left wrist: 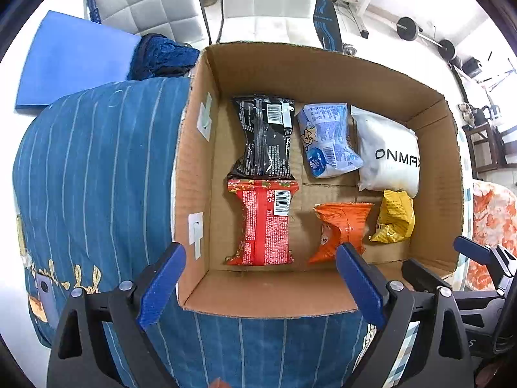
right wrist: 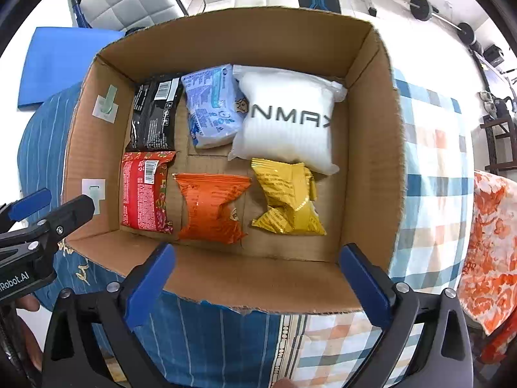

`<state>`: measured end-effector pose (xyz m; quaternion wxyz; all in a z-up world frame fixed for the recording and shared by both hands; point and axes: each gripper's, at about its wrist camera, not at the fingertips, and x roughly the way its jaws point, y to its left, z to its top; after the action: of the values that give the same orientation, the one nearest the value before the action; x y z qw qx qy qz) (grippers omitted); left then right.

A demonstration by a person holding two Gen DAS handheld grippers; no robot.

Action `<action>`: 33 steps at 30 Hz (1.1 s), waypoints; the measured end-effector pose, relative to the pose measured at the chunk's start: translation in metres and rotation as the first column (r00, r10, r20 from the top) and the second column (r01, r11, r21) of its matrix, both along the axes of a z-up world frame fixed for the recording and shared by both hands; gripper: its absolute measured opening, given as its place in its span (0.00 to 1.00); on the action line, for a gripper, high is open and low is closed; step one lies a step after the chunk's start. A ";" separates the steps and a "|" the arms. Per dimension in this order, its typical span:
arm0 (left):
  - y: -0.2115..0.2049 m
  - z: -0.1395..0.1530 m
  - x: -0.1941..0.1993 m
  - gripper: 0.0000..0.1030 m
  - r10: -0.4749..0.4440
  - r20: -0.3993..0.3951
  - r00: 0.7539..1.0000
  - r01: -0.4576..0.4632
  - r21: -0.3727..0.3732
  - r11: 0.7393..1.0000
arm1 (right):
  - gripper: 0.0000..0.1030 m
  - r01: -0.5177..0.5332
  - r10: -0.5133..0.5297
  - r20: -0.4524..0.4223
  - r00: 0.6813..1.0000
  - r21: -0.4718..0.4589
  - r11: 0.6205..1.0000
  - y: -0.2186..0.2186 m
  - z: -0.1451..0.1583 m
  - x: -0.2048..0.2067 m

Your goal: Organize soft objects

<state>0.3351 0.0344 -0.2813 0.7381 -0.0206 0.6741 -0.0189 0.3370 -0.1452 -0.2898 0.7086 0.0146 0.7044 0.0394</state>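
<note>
Cardboard box [right wrist: 371,148], open-topped, containing six soft packets flat on its floor: far row, black packet [right wrist: 155,113] against the left wall, pale blue packet [right wrist: 211,105] beside it, white pouch [right wrist: 287,119] lettered ONMAX in the far right corner; near row, red packet [right wrist: 145,190] touching the black one, orange packet [right wrist: 210,210] at centre, yellow packet [right wrist: 287,197] touching the white pouch's near edge. Box rests on a blue striped cushion [left wrist: 97,168] to its left and a checked cloth [right wrist: 429,174] to its right; blue mat [left wrist: 71,61] beyond the cushion. Left gripper [left wrist: 258,278] and right gripper [right wrist: 258,274] both hover at the box's near wall, jaws spread wide, nothing between them.
</note>
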 end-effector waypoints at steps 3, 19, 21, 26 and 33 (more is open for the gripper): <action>-0.001 0.005 -0.006 0.92 0.011 0.016 1.000 -0.011 0.001 1.000 | 1.00 0.013 -0.013 0.028 1.000 -0.012 1.000 -0.006 0.009 -0.005; -0.015 0.131 -0.088 0.92 0.009 0.303 0.953 -0.013 0.011 1.000 | 1.00 0.057 -0.062 0.238 0.969 0.031 0.998 -0.028 0.123 -0.083; -0.014 0.154 -0.107 0.92 0.019 0.353 0.935 -0.027 0.019 0.999 | 1.00 0.053 -0.062 0.267 0.962 0.038 0.998 -0.032 0.142 -0.101; -0.018 0.194 -0.142 0.92 0.004 0.432 0.902 -0.028 0.049 0.998 | 1.00 0.042 -0.057 0.323 0.945 0.052 0.998 -0.038 0.185 -0.141; -0.023 0.231 -0.185 0.92 0.010 0.457 0.890 -0.022 0.021 1.000 | 1.00 0.044 -0.078 0.401 0.913 0.094 0.995 -0.047 0.246 -0.192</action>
<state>0.1496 0.0113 -0.0507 0.8761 -0.0117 0.4819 -0.0084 0.1445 -0.1917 -0.0442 0.8383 0.0575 0.5400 0.0484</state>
